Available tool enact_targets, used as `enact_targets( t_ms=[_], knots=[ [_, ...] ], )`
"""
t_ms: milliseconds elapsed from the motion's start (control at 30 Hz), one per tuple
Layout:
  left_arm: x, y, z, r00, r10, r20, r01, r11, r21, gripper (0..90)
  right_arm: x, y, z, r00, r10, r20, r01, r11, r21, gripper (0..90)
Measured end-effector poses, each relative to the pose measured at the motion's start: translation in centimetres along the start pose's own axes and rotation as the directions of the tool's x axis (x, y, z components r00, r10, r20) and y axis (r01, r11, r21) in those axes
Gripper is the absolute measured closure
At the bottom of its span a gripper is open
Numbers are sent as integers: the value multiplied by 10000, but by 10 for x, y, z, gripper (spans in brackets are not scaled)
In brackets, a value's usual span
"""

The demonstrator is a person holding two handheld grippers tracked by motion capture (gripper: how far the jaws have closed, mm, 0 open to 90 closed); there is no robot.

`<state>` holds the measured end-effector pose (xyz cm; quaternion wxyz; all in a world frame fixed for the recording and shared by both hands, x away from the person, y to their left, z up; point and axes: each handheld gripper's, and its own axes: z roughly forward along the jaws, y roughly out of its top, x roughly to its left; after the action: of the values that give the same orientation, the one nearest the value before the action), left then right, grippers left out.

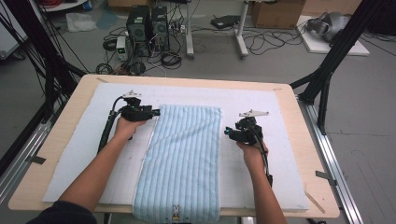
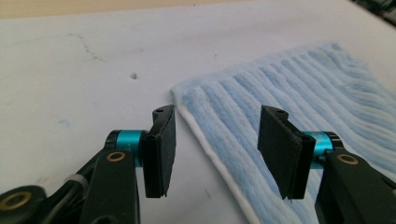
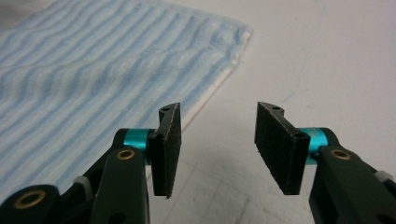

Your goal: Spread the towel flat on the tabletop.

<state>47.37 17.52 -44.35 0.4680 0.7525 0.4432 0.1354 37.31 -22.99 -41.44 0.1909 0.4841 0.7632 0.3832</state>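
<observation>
The blue striped towel (image 1: 183, 158) lies lengthwise down the middle of the counter (image 1: 60, 140) on a white mat (image 1: 275, 107), its near end hanging over the front edge. It looks folded once into a long strip — further folds seem left to do. The left tool (image 1: 155, 112) sits at the towel's far left corner, released, with the white-trimmed edge between its jaws but not pinched. The right tool (image 1: 228, 131) hangs just beside the right edge, released and empty. Bare mat on both sides gives open room.
</observation>
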Motion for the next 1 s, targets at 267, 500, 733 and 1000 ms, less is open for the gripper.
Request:
enact_targets(
  t_ms=[267,500,733,1000],
  knots=[
    [-13,5,26,9817,1398,-1293,-1284,9874,924,701,1,-6,-15,10000,-49,-72,48,9999,-134,499],
    [-10,7,25,9656,1261,-2275,-1057,9894,995,842,-2,-10,-12,9999,122,56,-122,9999,-13,491],
    [3,8,7,9794,558,-1940,-466,9976,518,448,-1,-8,12,9995,327,7,-327,9995,-44,598],
    [7,0,-16,9878,-2,-1557,-6,10000,-52,459,11,11,60,9971,761,-96,-758,9968,253,665]
  ],
)
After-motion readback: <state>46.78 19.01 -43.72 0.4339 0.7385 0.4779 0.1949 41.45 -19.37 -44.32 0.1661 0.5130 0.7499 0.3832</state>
